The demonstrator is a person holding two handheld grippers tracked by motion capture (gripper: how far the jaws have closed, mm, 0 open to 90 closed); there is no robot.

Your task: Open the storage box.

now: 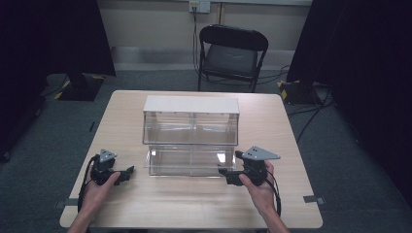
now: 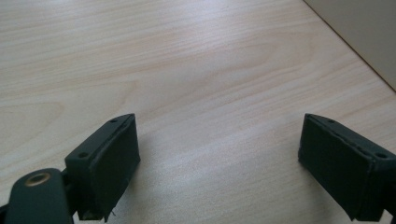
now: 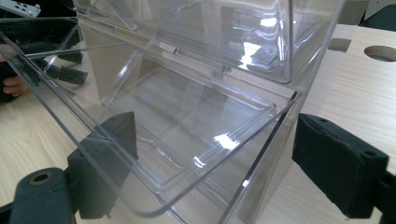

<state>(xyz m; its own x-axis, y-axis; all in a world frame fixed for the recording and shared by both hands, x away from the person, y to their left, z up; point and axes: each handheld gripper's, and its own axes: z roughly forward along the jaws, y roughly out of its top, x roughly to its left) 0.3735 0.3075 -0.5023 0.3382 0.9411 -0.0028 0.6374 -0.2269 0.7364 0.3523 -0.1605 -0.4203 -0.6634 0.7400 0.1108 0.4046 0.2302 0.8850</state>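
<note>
Clear two-tier bin (image 1: pixel 191 141), mid-table

— What's behind your surface (image 1: pixel 145 204)?
— A black folding chair (image 1: pixel 232 54) on grey carpet (image 1: pixel 340 145), facing you.
— And the wall (image 1: pixel 155 22)?
— Pale, with a socket (image 1: pixel 199 6) above the chair. Dark curtains (image 1: pixel 369 58) hang on both sides of you.

High view above the table (image 1: pixel 145 204), tongs views close and low, sharing its wood
</note>
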